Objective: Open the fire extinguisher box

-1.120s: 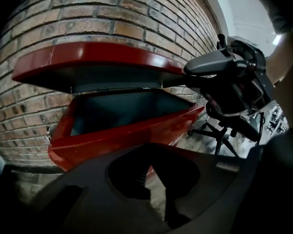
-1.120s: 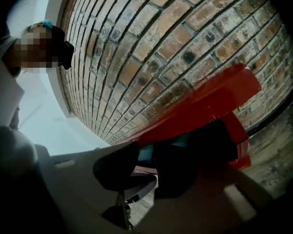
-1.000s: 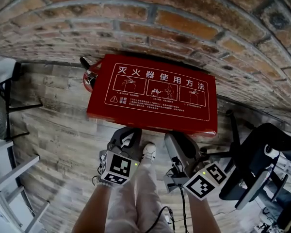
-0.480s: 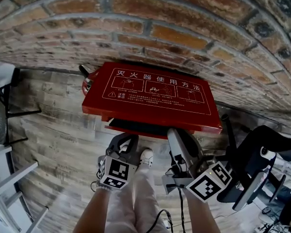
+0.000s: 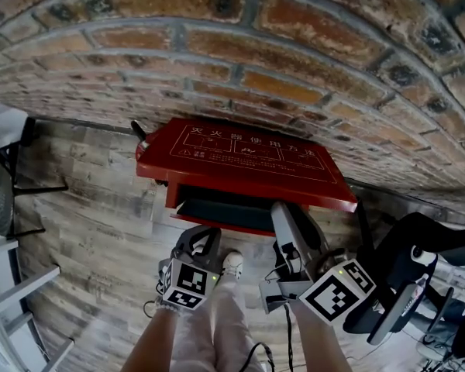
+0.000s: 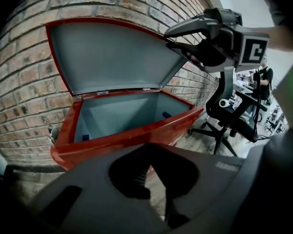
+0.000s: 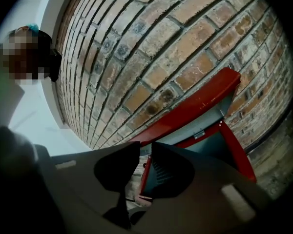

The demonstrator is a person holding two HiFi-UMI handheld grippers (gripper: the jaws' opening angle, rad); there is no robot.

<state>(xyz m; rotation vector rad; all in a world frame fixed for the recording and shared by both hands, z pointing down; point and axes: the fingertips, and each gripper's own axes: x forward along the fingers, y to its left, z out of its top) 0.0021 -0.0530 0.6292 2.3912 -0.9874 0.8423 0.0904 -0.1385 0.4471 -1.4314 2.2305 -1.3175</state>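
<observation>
The red box (image 5: pixel 226 225) stands on the floor (image 5: pixel 101 208) against the brick wall (image 5: pixel 217 53), its lid (image 5: pixel 248 161) raised part way on the rear hinge so the grey inside shows. The right gripper (image 5: pixel 285 208) reaches forward and slightly downward from the person's right forearm, with its marker cube nearest the camera. Its jaws have just been closing and now pinch the lid's front edge near the right corner, red metal between the pads. The left gripper (image 5: pixel 204 240) hangs lower and back from the box, just in front of the person's shoe and tilted steeply toward the floor. Its jaws stand a narrow gap apart with nothing between them. A black chair (image 5: pixel 418 254) stands to the right.
</observation>
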